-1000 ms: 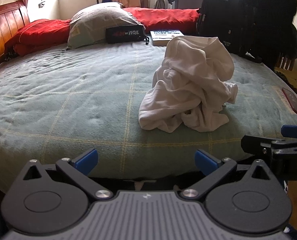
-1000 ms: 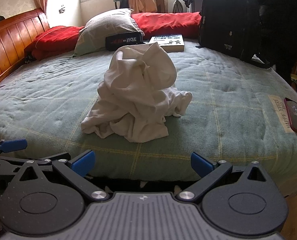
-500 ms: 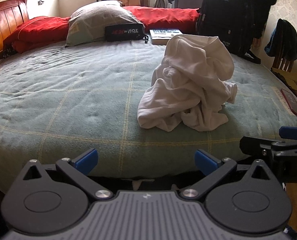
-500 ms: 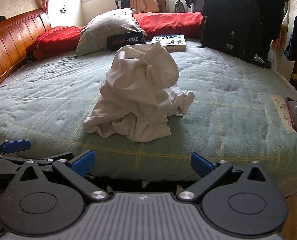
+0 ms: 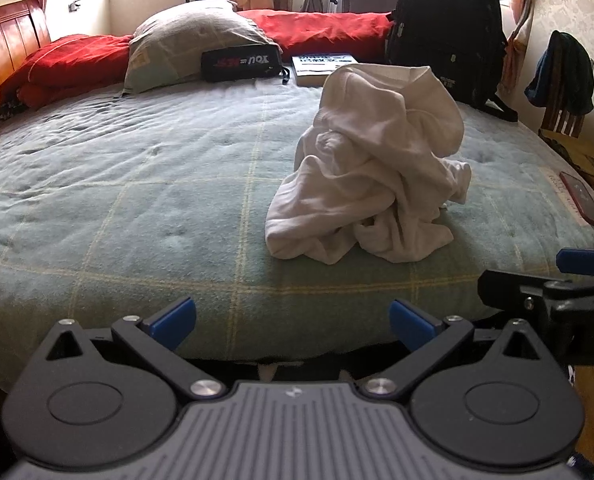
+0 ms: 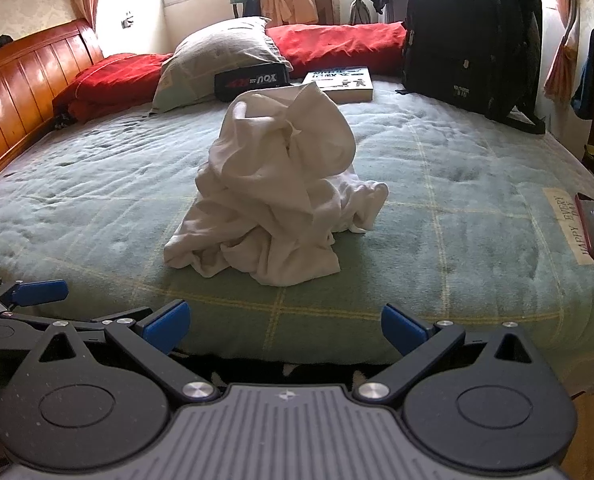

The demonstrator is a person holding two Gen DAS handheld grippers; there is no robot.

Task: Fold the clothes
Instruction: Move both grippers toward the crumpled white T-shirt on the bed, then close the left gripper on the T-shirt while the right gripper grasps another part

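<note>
White garment (image 5: 371, 164) lies crumpled on the green blanket (image 5: 137, 200); left gripper (image 5: 293, 316) and right gripper (image 6: 283, 320) released.

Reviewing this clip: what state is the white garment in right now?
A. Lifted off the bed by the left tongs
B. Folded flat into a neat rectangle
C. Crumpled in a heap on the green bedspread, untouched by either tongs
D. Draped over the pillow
C: the white garment sits bunched in a heap on the green bedspread, while the left tongs and right tongs are both open, short of it at the bed's near edge.
</note>
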